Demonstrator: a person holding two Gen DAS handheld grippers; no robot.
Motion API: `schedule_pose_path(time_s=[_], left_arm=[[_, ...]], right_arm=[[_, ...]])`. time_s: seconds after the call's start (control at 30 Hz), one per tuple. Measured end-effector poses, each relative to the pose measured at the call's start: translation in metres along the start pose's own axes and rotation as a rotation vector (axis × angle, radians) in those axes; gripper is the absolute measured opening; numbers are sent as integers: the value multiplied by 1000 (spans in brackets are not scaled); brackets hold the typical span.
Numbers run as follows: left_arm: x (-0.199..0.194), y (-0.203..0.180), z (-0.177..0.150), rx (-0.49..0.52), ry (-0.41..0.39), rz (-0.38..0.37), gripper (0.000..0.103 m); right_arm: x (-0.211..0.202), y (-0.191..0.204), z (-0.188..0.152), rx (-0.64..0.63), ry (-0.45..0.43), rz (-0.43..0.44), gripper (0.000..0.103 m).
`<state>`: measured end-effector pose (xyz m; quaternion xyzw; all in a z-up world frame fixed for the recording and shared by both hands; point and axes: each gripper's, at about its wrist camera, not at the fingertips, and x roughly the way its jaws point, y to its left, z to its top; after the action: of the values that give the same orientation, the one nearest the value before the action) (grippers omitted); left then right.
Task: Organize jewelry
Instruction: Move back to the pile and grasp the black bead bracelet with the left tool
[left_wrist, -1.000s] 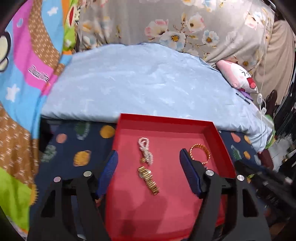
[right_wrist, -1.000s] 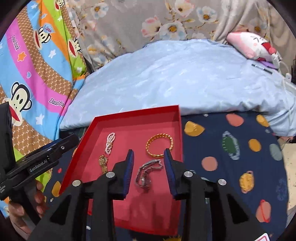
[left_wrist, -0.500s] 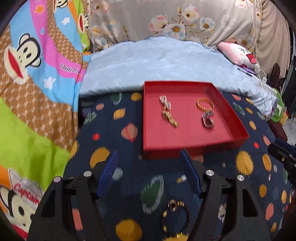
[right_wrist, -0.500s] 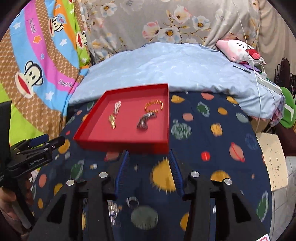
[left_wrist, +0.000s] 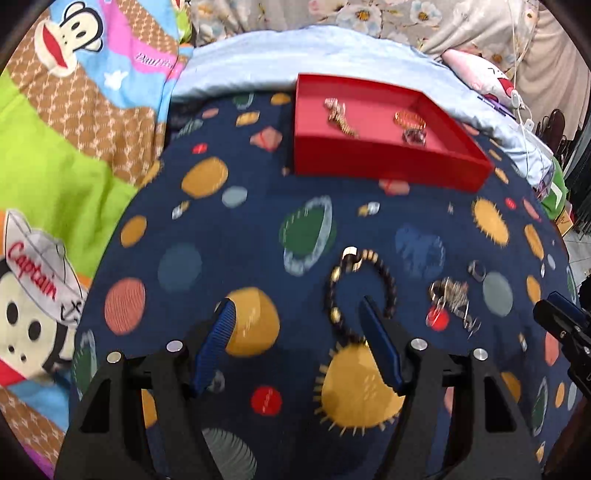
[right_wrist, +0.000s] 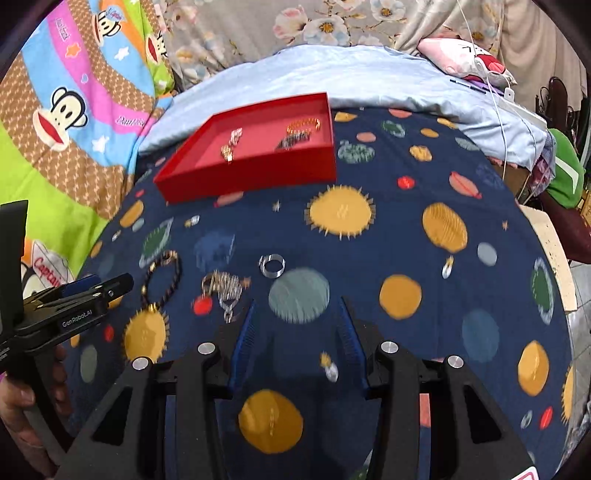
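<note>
A red tray (left_wrist: 388, 162) (right_wrist: 251, 173) lies at the far side of the dark planet-print cloth. It holds a pearl and gold chain (left_wrist: 340, 114), a gold bangle (left_wrist: 408, 118) and a dark watch (left_wrist: 413, 136). On the cloth near me lie a dark beaded bracelet (left_wrist: 360, 291) (right_wrist: 164, 278), a tangled silver chain (left_wrist: 452, 299) (right_wrist: 225, 290) and a silver ring (left_wrist: 477, 270) (right_wrist: 272, 265). My left gripper (left_wrist: 297, 314) is open and empty, its right finger over the bracelet. My right gripper (right_wrist: 297, 314) is open and empty, just right of the silver chain.
A light blue duvet (right_wrist: 351, 74) lies behind the tray. A bright monkey-print blanket (left_wrist: 74, 129) borders the cloth on the left. A pink plush toy (right_wrist: 461, 59) and white cables lie at the back right. The bed edge drops off at right (right_wrist: 554, 266).
Both grippers have pulled back from the tray toward me. The watch that was between my right fingers now lies in the tray. Loose jewelry on the cloth has come into view.
</note>
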<state>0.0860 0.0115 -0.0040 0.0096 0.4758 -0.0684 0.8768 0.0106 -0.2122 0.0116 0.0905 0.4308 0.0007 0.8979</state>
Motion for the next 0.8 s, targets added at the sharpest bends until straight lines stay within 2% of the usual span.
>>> schedule_pose_path(time_s=[0.17,0.4,0.53,0.7,0.73,0.77,0.8], left_arm=[[5,1,-13,-13,23,1,67],[14,-9,-10,-10,16,-14,66],[23,-15,-1,-9,7,-22,57],[30,-21,4,16,-30,18,44],[30,-22,4,26,-37,19,38],[30,-24,4,30,-41,13,27],[30,-25,4,34,-43,6,22]], right_arm=[[4,3,-13,11,26,17,44],[6,6,-17,12,33,16,44],[7,5,-17,19,32,18,44],[11,2,-15,30,40,26,44],[13,2,-15,30,42,27,44],[13,2,-15,30,43,27,44],[15,2,-14,32,45,30,44]])
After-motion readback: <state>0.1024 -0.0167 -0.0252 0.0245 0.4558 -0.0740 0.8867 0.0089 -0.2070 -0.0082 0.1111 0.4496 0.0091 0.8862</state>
